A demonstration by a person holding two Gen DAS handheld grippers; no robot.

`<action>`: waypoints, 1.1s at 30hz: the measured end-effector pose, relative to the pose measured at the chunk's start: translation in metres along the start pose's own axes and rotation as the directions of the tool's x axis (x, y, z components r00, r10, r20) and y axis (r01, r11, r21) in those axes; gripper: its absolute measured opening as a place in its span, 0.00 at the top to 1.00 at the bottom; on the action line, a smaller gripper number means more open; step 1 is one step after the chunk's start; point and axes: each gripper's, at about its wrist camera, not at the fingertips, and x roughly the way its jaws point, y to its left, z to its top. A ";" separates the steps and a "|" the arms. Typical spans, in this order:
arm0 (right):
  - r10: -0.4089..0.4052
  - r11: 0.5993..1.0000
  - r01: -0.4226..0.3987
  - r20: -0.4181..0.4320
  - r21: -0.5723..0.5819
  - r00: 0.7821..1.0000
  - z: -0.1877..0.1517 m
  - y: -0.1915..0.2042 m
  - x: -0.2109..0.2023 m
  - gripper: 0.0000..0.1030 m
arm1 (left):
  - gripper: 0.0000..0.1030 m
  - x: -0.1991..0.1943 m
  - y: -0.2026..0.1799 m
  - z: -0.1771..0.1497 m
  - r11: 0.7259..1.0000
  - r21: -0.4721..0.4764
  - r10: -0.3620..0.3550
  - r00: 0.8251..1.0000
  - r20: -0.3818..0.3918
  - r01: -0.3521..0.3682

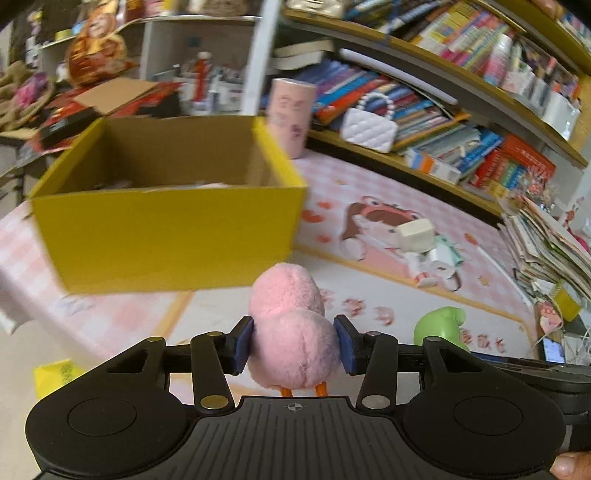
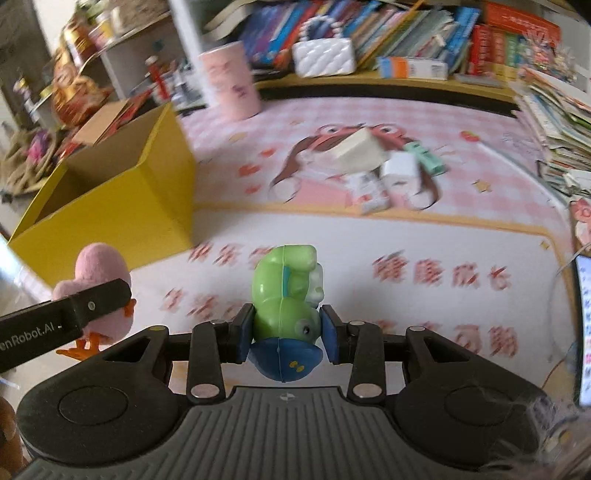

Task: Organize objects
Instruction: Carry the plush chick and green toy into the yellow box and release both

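The left gripper point(image 1: 293, 345) is clamped on a pink plush bird point(image 1: 291, 332), its blue pads pressing into the soft body from both sides while two orange feet poke out below, toward the camera. Up at about ten o'clock from the plush in the left wrist view stands an open yellow cardboard box point(image 1: 166, 236), on a pink checked mat point(image 1: 369, 295) printed with a cartoon figure. The right gripper point(image 2: 287, 334) is closed on a green and blue plastic toy point(image 2: 286, 295) — the pads grip its green middle, the blue part hangs toward the camera and a small eye shows on the right side. From the right wrist view the yellow box sits at ten o'clock of the toy, and the plush shows at nine o'clock, held in the other gripper's black finger. At one to two o'clock on the mat, well apart from both held things, lies a loose cluster of small items point(image 2: 384, 170): a cream block, a white box, a mint-green piece and a printed carton, touching or overlapping one another. A pink cylindrical container point(image 2: 231, 79) stands upright at the mat's far edge, at eleven o'clock, just beside a white quilted handbag point(image 2: 323, 55) that rests on a low shelf crowded with books point(image 2: 406, 29). Much of the background is smeared.
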 end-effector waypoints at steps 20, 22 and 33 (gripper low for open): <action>0.090 0.987 -0.092 -0.022 -0.129 0.996 -0.058 0.124 -0.031 0.66 | 0.56 -0.094 0.102 -0.035 0.995 -0.055 0.093 0.992 0.081 -0.089; 0.096 0.986 -0.097 -0.011 -0.139 0.995 -0.059 0.133 -0.033 0.66 | 0.56 -0.100 0.109 -0.033 0.994 -0.051 0.097 0.990 0.100 -0.092; 0.098 0.984 -0.069 0.171 -0.164 0.980 -0.002 0.152 -0.044 0.66 | 0.56 -0.110 0.123 0.032 0.996 -0.033 0.088 0.952 0.292 -0.082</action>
